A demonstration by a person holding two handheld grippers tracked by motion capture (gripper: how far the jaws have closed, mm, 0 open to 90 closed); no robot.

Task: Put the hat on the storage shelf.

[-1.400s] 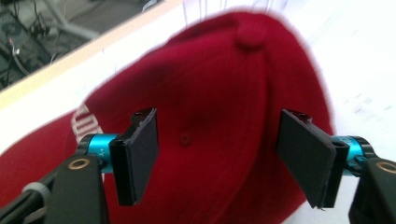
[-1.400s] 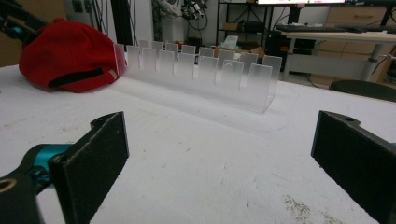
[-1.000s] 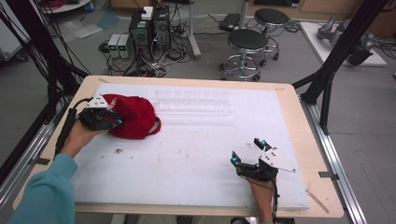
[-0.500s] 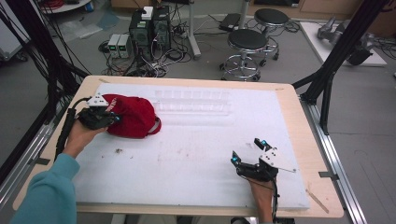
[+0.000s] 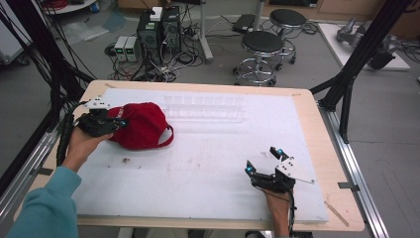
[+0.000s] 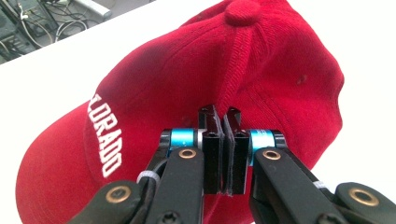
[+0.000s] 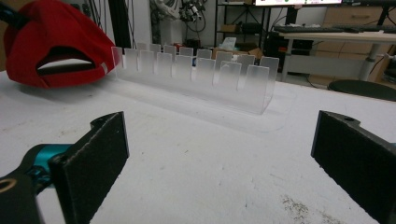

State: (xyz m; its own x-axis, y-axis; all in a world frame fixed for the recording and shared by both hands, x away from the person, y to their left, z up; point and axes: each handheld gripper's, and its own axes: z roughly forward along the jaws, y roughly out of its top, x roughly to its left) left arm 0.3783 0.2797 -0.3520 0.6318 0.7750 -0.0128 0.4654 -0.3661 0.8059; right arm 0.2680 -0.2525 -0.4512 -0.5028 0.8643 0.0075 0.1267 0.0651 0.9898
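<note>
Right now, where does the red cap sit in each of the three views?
High view: the red cap lies at the table's left, under the left claw.
Left gripper view: the cap fills the middle, a fold of its crown pinched between the shut jaws.
Right gripper view: the cap is at upper left, its back opening towards the camera.
Shared landmark: the clear slotted rack, just beside the cap.

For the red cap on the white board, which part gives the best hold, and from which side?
The crown fabric of the red cap, approached from the person's left. The left gripper is already shut on a pinched fold of soft crown cloth along a seam. The brim is broad and lies low on the white board, so it looks harder to pinch.
</note>
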